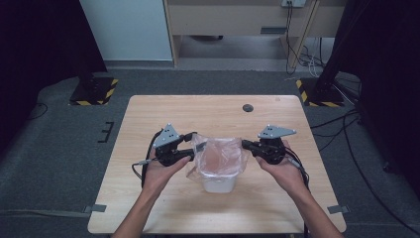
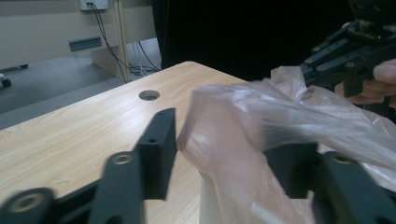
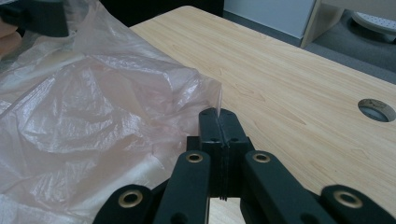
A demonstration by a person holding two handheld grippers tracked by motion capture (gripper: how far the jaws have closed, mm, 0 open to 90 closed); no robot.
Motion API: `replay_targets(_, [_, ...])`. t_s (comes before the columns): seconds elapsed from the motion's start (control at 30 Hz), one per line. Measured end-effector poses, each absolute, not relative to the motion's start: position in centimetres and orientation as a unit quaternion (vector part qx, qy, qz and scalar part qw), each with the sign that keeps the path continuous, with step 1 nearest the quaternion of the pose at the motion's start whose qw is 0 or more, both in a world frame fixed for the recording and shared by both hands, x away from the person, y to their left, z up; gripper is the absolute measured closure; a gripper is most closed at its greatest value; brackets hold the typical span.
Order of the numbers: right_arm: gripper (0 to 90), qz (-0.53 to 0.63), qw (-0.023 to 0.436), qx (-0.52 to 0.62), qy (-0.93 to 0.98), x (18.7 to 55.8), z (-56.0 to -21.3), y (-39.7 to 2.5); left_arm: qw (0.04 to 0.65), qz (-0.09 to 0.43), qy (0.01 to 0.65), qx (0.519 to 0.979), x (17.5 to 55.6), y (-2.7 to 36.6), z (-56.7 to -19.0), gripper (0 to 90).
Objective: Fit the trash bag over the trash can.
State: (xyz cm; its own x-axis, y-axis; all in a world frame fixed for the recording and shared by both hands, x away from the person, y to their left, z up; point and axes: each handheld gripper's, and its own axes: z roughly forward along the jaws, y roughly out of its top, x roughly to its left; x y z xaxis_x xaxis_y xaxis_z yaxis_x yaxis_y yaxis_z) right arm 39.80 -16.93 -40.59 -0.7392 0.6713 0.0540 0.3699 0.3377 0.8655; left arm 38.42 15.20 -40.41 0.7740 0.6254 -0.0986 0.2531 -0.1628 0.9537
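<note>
A thin, clear pinkish plastic bag (image 1: 220,154) lines a small white container (image 1: 218,184) at the table's middle. My right gripper (image 1: 244,144) is at the bag's right rim; in the right gripper view its jaws are shut (image 3: 218,122) on the edge of the film (image 3: 93,107). At the bag's left rim, my left gripper (image 1: 193,147) stands open. In the left gripper view (image 2: 224,158) the bag (image 2: 243,121) bulges between the spread jaws and drapes over the right one, with the container's white wall (image 2: 210,205) below. The right gripper (image 2: 345,51) shows beyond it.
The wooden table (image 1: 163,111) has a round cable hole (image 1: 247,107) near its far edge. Two stand bases with yellow-black stripes (image 1: 94,90) sit on the floor beyond the table's far corners. Cables (image 1: 307,54) lie by a wooden desk at the back.
</note>
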Motion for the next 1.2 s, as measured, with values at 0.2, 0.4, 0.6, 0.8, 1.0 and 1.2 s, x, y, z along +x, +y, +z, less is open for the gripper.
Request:
replay_targets(0.2, [90.0,0.476,0.159,0.322,0.803,39.8,-40.6,-16.9,0.563,0.175,0.311,0.745,38.5,14.9,-40.4,79.0])
replay_targets(0.4, [84.8,0.477,0.163,0.323,0.801,39.6,-40.5,-17.0,0.539,0.191,0.334,0.749,38.4,14.4,-40.4,90.0])
replay_targets(0.6, [63.3,0.497,0.175,0.328,0.784,39.6,-40.2,-17.2,0.528,0.19,0.366,0.742,38.5,14.4,-40.7,90.0])
replay_targets(0.8, [78.9,0.501,0.177,0.315,0.787,39.4,-40.1,-16.9,0.528,0.187,0.39,0.731,38.7,14.5,-41.0,90.0])
replay_targets(1.0, [90.0,0.483,0.169,0.328,0.794,39.7,-40.5,-17.1,0.53,0.17,0.412,0.721,39.2,14.3,-41.7,90.0])
replay_targets(1.2, [90.0,0.465,0.167,0.338,0.801,40.1,-41.3,-17.0,0.525,0.149,0.429,0.72,39.6,14.0,-42.6,90.0])
